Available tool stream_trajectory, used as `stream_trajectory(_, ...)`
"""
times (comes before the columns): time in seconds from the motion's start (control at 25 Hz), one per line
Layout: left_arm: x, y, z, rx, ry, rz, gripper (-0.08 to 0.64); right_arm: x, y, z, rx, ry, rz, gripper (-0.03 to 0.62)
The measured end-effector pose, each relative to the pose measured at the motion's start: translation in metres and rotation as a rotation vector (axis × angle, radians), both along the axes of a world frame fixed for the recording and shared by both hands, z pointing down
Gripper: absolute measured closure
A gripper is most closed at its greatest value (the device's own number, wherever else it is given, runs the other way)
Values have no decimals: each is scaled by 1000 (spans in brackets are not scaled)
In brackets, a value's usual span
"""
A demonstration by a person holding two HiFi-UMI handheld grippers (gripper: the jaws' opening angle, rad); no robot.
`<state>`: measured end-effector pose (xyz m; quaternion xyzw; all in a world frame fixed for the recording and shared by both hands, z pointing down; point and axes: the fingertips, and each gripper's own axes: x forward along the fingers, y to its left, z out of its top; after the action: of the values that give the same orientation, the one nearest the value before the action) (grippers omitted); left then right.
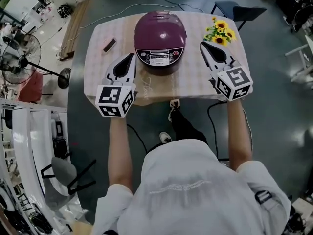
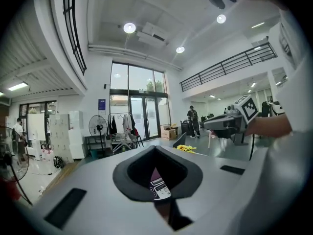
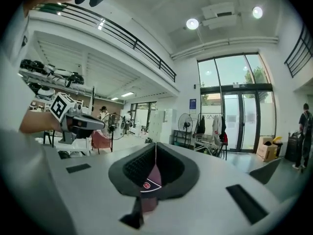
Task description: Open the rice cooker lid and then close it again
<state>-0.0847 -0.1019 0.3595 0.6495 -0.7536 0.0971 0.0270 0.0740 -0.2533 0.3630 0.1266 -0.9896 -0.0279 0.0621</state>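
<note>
The purple rice cooker [image 1: 160,35] sits in the middle of the bench [image 1: 190,84], towards the far edge, on a checked cloth [image 1: 98,67]. Its lid [image 1: 160,27] is down and shut. Its panel [image 1: 159,58] with the buttons faces the person.

The left tongs [image 1: 131,58] are by the cooker's left front side. In the left gripper view the two jaws are pressed together at the tip with nothing between them. Through the small gap under the tip you can see a bit of the cooker's panel. From above the tip looks just beside the cooker, but I cannot be sure whether it touches it.

The right tongs [image 1: 203,45] are by the cooker's right side, a little apart from it. In the right gripper view the jaws are also clenched tight and hold nothing. A bit of the purple cooker with a red button shows below the tip.

Both tongs point across the room, not down at the bench. Each gripper view shows the other tongs out to the side, held up in a hand.

Some yellow flowers [image 1: 220,32] stand on the bench near the right tongs, at the far right corner. A small dark thing [image 1: 109,45] lies on the cloth to the left of the cooker.
</note>
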Motion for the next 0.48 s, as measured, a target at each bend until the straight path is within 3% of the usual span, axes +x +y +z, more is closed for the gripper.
stream_trajectory(0.48,53,70,-47,70,-111,2,545,52,74,-43,151,2,37,561)
